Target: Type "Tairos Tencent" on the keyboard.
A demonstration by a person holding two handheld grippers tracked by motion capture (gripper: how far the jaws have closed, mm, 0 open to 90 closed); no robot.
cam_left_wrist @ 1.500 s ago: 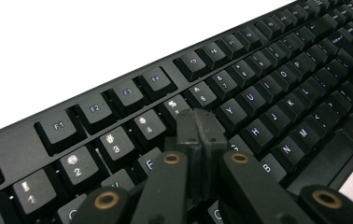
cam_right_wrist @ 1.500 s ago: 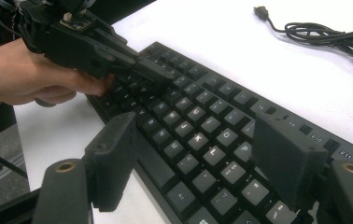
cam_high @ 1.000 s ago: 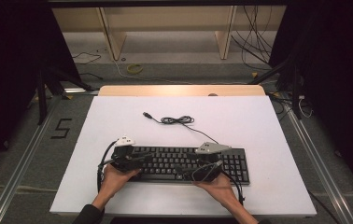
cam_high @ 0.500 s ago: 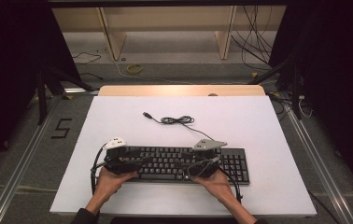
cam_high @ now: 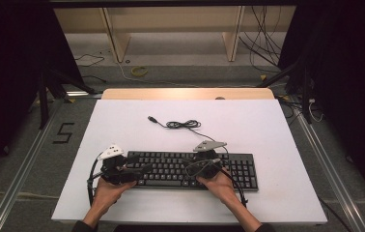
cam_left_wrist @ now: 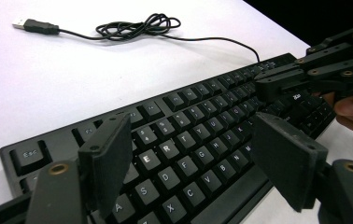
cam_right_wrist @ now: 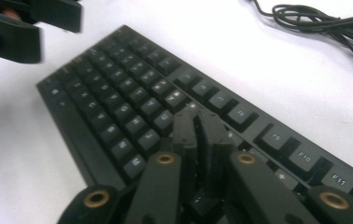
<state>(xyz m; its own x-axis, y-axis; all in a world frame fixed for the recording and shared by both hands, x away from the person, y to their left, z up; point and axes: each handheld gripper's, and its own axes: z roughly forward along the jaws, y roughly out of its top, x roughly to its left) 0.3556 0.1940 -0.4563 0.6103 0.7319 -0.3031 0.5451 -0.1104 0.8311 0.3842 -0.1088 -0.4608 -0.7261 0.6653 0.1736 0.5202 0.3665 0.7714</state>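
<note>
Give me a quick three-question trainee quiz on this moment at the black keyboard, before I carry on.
1. True or false: the right gripper stands with its jaws wide apart over the black plastic keyboard.
2. Which gripper has open jaws? A) left gripper B) right gripper C) both
3. Fill in: the keyboard's thin black USB cable lies coiled on the white ___, beyond the keyboard.

Key
1. False: its jaws are shut together, tips over the keys, nothing between them.
2. A: the left jaws stand apart above the letter keys, holding nothing.
3. Table.
</note>
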